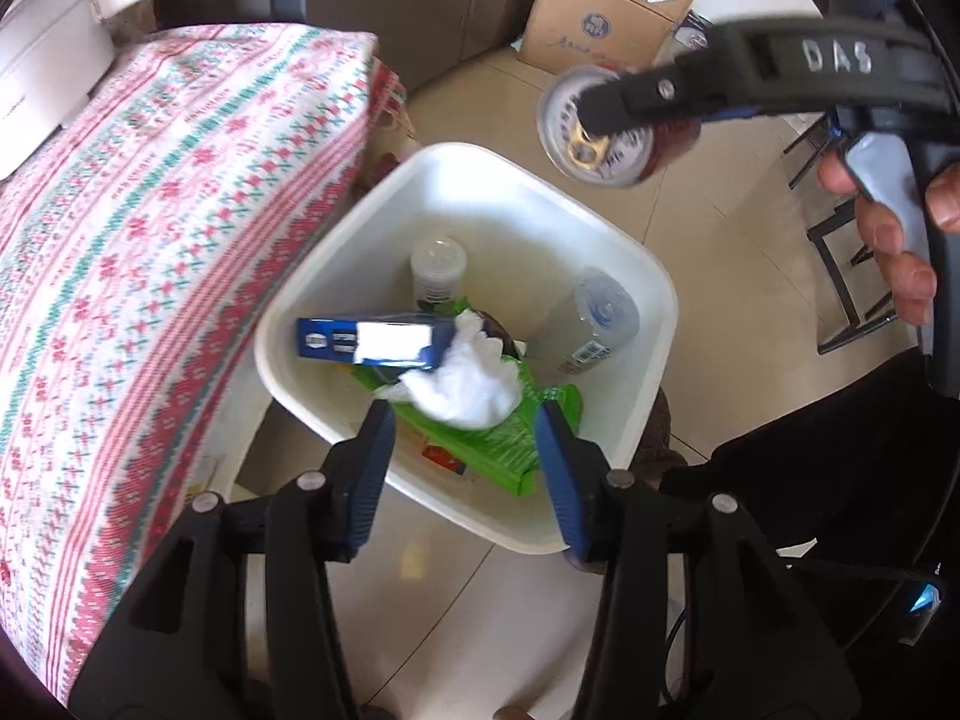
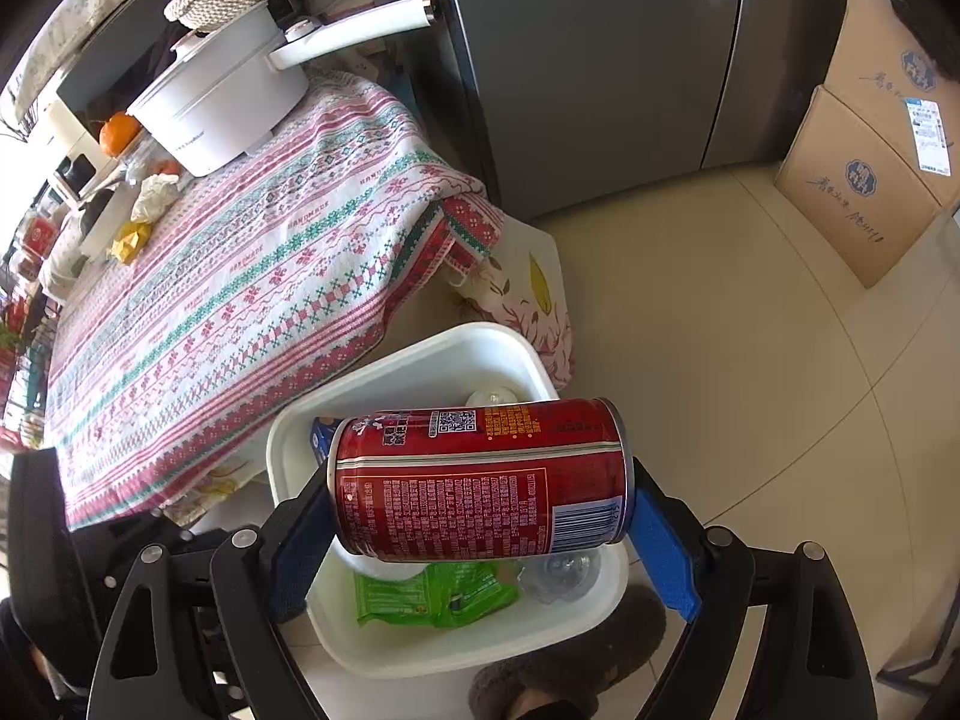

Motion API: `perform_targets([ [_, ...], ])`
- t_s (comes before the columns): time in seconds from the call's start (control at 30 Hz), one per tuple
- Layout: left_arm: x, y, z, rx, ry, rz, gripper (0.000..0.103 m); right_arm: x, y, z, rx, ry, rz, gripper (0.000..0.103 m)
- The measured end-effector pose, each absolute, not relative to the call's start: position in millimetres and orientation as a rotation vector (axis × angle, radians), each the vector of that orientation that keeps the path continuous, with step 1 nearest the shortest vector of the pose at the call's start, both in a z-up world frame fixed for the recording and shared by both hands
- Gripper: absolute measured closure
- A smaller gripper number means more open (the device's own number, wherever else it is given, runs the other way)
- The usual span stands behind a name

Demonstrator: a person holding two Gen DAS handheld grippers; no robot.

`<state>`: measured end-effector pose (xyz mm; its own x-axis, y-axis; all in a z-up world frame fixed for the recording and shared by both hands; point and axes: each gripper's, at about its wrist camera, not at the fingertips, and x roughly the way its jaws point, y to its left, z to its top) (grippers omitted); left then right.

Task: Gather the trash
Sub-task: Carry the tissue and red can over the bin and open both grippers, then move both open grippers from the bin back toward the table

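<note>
A white bin (image 1: 654,294) stands on the tiled floor beside the table and holds a blue box (image 1: 366,339), a green wrapper (image 1: 480,438), a crumpled white tissue (image 1: 468,378) and two clear bottles (image 1: 438,267). My left gripper (image 1: 463,420) hangs over the bin's near side, open, with the tissue lying loose just beyond its tips. My right gripper (image 2: 480,474) is shut on a red drink can (image 2: 468,498), held sideways by its two ends above the bin (image 2: 420,354). In the left wrist view the can (image 1: 606,150) appears end-on past the bin's far rim.
A table with a red and green patterned cloth (image 2: 240,300) stands next to the bin, with a white pot (image 2: 222,108) on it. Cardboard boxes (image 2: 864,180) and a grey cabinet (image 2: 600,60) line the back. A furry slipper (image 2: 570,648) touches the bin's near side.
</note>
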<state>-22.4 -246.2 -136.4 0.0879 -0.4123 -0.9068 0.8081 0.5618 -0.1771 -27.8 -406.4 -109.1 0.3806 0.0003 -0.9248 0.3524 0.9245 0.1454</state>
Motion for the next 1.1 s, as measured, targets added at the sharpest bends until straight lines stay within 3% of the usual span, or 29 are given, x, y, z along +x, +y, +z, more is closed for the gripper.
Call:
perform_targets([
  [0.6, 19.3, -179.8, -113.1, 0.331, 1.113, -0.782, 0.043, -12.1, -380.6, -120.8, 0.296, 1.251, -0.202, 0.013],
  [1.1, 46.2, -139.4, -97.8, 0.262, 1.080, -0.682, 0.035, 15.0, -357.3, -105.0, 0.275, 1.214, -0.180, 0.013],
])
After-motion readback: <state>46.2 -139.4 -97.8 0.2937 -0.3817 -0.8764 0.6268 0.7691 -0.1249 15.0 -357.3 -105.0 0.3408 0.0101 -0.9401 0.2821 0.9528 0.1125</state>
